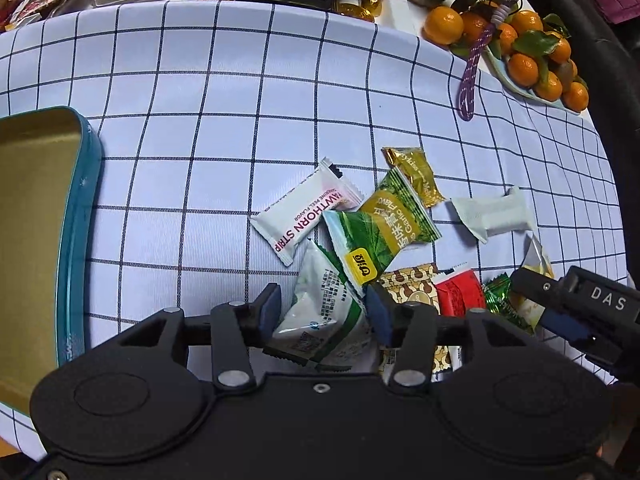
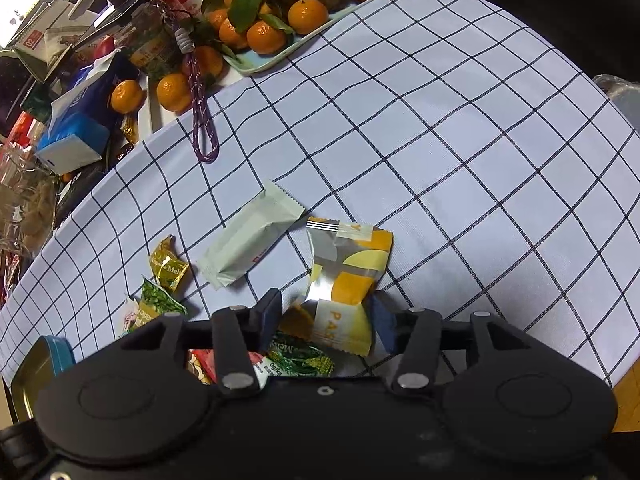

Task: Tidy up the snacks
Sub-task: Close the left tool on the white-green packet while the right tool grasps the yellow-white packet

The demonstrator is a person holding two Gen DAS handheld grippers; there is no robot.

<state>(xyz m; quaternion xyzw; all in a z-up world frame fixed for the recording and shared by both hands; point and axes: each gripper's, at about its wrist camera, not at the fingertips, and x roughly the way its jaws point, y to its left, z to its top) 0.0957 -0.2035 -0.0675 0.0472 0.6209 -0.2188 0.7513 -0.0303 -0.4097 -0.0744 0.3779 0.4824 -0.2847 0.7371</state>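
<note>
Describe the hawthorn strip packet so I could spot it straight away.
On the checked cloth, right of the teal tin, lies a heap of snack packets. The hawthorn packet sits at its left edge: the only white one with big pink lettering, beside green garlic-flavour packets.

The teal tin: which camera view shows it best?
The left wrist view: the teal tin lies open at the left edge, with its gold inside and long side wall visible. The right wrist view shows only a corner behind the gripper body.

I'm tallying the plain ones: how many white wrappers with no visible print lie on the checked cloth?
1: the plain white packet lies apart from the pile, beside the gold candy. Others may be hidden under the gripper bodies.
</note>
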